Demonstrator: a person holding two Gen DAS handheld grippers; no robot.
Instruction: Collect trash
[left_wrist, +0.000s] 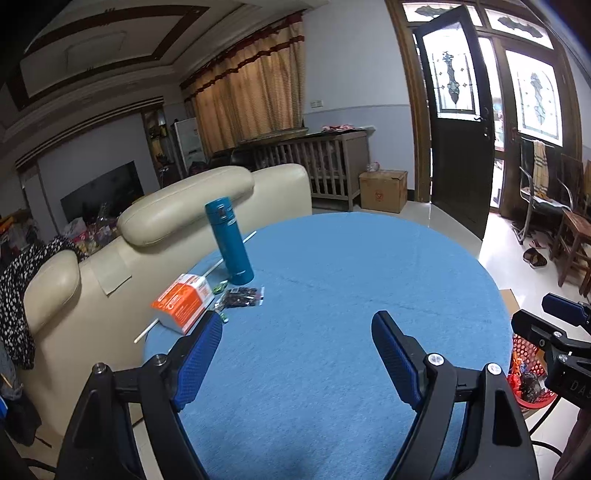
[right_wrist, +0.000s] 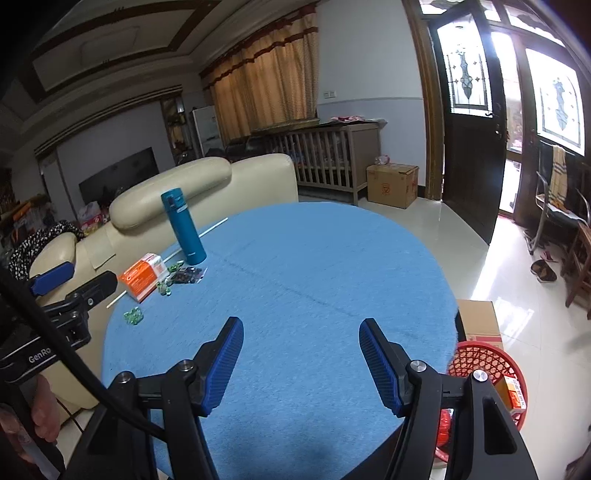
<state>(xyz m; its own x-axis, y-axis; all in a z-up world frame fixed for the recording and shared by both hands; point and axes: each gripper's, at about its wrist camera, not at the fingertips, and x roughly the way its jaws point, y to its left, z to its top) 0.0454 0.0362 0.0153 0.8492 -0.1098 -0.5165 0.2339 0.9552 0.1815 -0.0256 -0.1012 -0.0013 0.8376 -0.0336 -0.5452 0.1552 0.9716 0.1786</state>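
Note:
On the round table under a blue cloth (left_wrist: 332, 266) the trash lies at the left edge: an orange-and-white carton (left_wrist: 183, 304) (right_wrist: 144, 277), a dark snack wrapper (left_wrist: 242, 295) (right_wrist: 188, 275) and small green wrappers (right_wrist: 133, 315) (left_wrist: 223, 317). My left gripper (left_wrist: 295, 321) hovers open over the cloth, just right of the carton, with nothing between its fingers. My right gripper (right_wrist: 301, 325) is open and empty too, above the near middle of the table. A red mesh basket (right_wrist: 487, 365) (left_wrist: 528, 369) stands on the floor at the right and holds an orange box and other litter.
A teal flask (left_wrist: 231, 242) (right_wrist: 183, 225) stands upright behind the carton, with a thin white stick (right_wrist: 214, 229) lying beside it. A cream sofa (left_wrist: 207, 192) backs onto the table's left. A cardboard box (right_wrist: 478, 321) sits on the floor by the basket. Chairs stand at the far right.

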